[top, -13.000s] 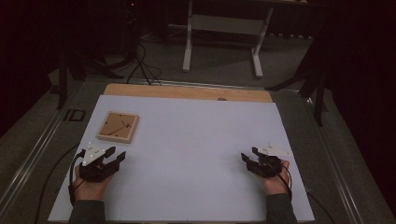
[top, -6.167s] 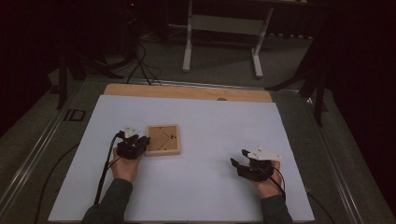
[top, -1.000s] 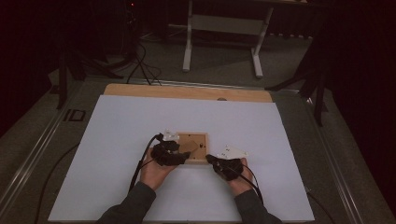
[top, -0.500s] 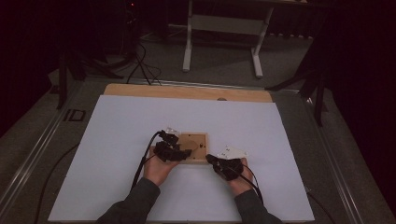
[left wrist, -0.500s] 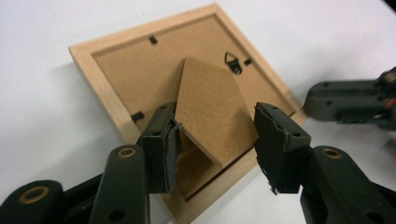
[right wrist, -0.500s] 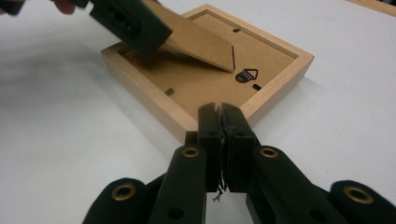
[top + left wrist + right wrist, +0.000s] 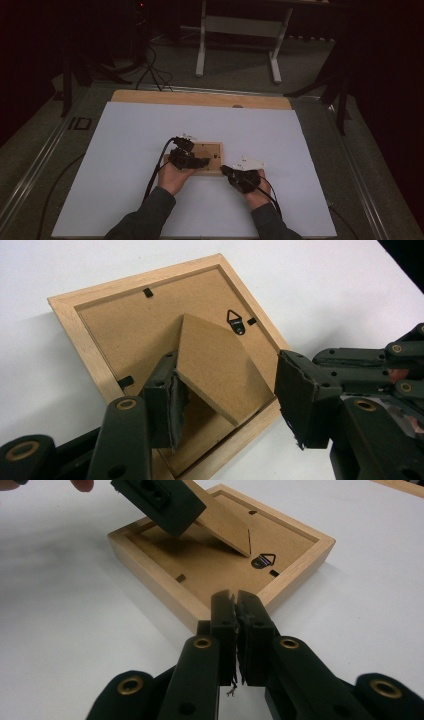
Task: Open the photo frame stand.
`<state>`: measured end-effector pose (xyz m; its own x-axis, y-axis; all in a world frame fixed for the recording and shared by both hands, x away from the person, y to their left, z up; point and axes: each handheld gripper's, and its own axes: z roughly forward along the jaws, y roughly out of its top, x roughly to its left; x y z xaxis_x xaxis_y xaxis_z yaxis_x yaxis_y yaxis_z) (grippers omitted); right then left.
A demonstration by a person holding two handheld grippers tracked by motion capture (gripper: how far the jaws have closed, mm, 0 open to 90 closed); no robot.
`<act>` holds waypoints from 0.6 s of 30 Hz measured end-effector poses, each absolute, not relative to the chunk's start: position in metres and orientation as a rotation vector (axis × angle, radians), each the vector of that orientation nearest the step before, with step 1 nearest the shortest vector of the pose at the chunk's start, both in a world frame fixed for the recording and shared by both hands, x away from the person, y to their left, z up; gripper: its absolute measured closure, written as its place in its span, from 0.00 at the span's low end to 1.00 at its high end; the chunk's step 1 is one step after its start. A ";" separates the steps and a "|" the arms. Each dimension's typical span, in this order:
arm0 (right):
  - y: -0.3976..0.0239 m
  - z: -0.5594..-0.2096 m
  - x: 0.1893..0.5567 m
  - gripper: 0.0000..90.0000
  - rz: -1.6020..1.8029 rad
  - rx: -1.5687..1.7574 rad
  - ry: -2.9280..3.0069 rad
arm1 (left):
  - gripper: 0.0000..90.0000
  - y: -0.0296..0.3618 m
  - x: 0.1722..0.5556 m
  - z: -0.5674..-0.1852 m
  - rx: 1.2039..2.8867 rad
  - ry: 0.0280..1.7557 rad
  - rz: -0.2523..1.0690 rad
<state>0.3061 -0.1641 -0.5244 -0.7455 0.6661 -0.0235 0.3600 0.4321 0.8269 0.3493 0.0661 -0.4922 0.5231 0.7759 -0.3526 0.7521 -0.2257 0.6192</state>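
Lying face down near the middle of the white table (image 7: 125, 150), the wooden picture frame (image 7: 212, 159) shows its brown backing board, with a small black triangular hanger (image 7: 234, 321) and black retaining tabs along the inner rim. No brand, label or writing can be read on the frame or backing. The hinged easel stand (image 7: 220, 372) is lifted off the backing at a slant. The left gripper (image 7: 227, 400) reaches over the frame from its left side; its jaws stand apart on either side of the stand, having just been opening, with one pad at the stand's edge. The right gripper (image 7: 235, 630) sits at the frame's near right corner, jaws pressed together, holding nothing.
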 end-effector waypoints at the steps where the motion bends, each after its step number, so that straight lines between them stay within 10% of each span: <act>1: -0.164 -0.524 0.306 0.96 1.227 0.878 2.343 | 0.52 0.067 0.351 -0.493 1.983 1.247 0.022; 18: -0.164 -0.524 0.306 0.96 1.228 0.878 2.343 | 0.57 0.067 0.359 -0.496 2.004 1.295 -0.018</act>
<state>0.3063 -0.1643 -0.5245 -0.7456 0.6660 -0.0223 0.3607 0.4314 0.8269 0.3590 0.0672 -0.4962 0.4908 0.7825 -0.3831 0.7929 -0.2188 0.5687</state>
